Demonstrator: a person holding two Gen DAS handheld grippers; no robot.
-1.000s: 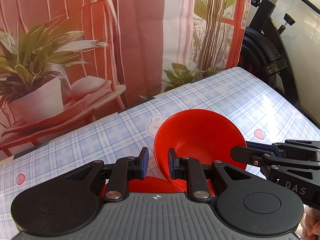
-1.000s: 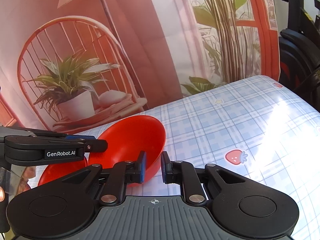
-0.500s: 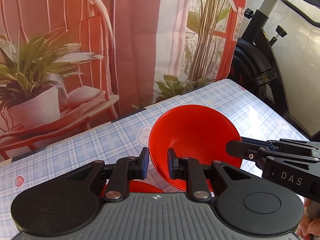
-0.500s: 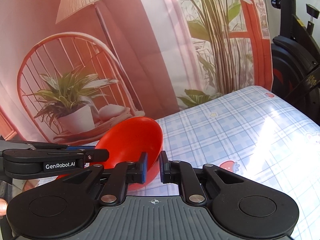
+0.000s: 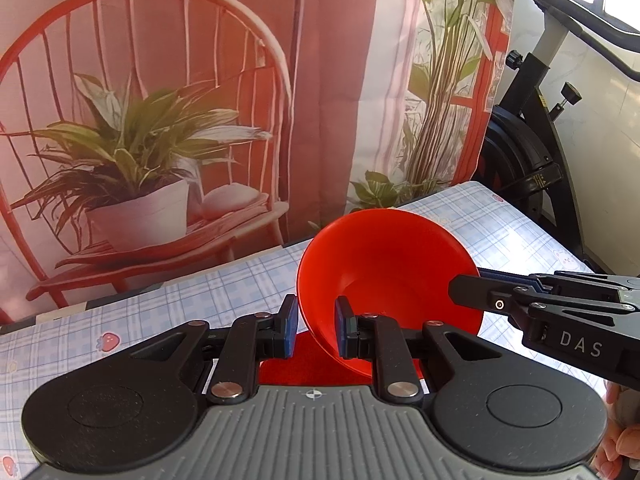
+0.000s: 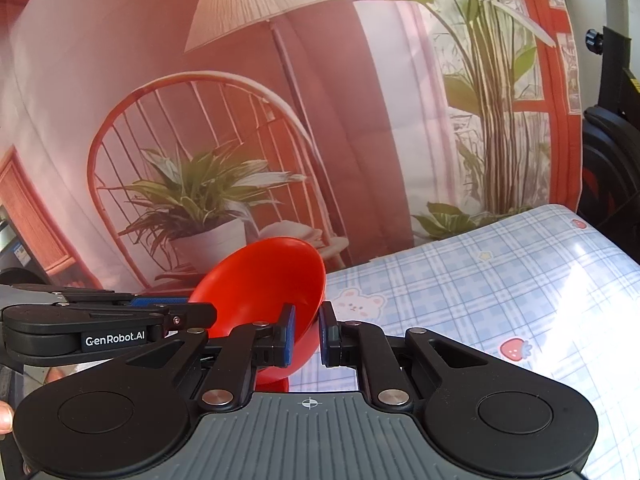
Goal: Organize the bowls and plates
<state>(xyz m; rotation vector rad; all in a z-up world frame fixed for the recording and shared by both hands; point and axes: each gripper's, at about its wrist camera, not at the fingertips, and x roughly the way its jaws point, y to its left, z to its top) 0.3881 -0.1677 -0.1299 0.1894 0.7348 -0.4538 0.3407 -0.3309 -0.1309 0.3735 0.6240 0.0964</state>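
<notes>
A red bowl is held in the air above the table, tilted. My left gripper is shut on its left rim. My right gripper is shut on the opposite rim of the same bowl; it enters the left wrist view from the right. The left gripper shows at the left of the right wrist view. A second red dish lies on the table below the bowl, mostly hidden by the left gripper's body; a sliver of it shows in the right wrist view.
The table wears a blue plaid cloth with strawberry and bear prints. A printed backdrop of a chair and plants hangs just behind the table's far edge. A black exercise bike stands at the right.
Both grippers have lifted the red bowl higher above the table and tilted up; more backdrop and less table show now. The lower red dish stayed on the table.
</notes>
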